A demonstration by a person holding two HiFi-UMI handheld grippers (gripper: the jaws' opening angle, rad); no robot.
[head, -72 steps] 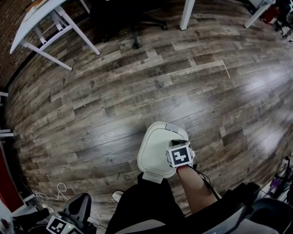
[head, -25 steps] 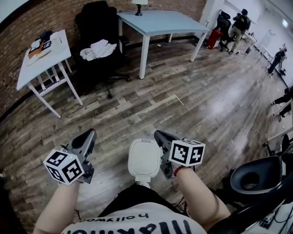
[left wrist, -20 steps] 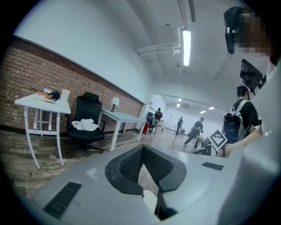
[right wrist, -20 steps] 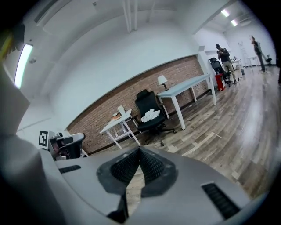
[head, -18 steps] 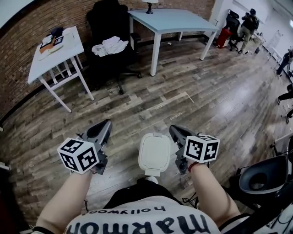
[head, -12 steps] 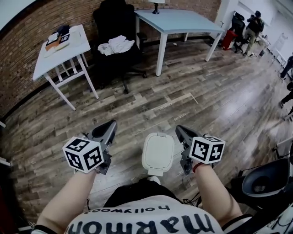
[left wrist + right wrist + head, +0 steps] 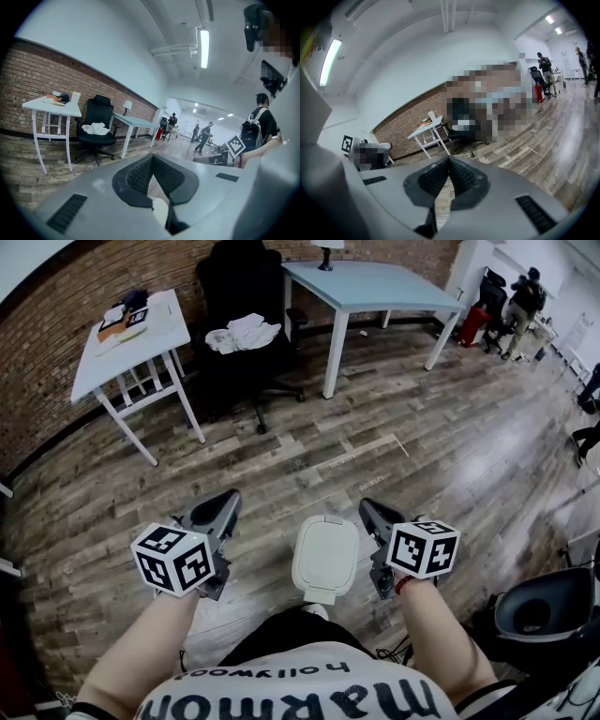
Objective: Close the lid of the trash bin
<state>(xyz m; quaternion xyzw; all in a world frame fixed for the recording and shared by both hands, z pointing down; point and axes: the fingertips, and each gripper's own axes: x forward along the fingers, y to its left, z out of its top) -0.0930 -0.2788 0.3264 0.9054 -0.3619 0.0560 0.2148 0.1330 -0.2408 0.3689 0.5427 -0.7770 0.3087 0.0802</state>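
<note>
At 8 o'clock in the head view, the left gripper (image 7: 217,512) hangs above the wooden floor (image 7: 403,437). Its jaws are pressed together at the tips, with nothing between them. The white trash bin (image 7: 320,593) stands on the floor at 6 o'clock, between the two grippers and apart from both. Its lid (image 7: 326,547) lies flat down on it. At the bin's 3 o'clock, the right gripper (image 7: 373,515) also has its jaws pressed together on nothing. Farther off are a white table (image 7: 131,334) at 10 o'clock, a black office chair (image 7: 246,292) carrying a white cloth (image 7: 242,334) at 12 o'clock, and a light blue table (image 7: 375,284) at 1 o'clock.
</note>
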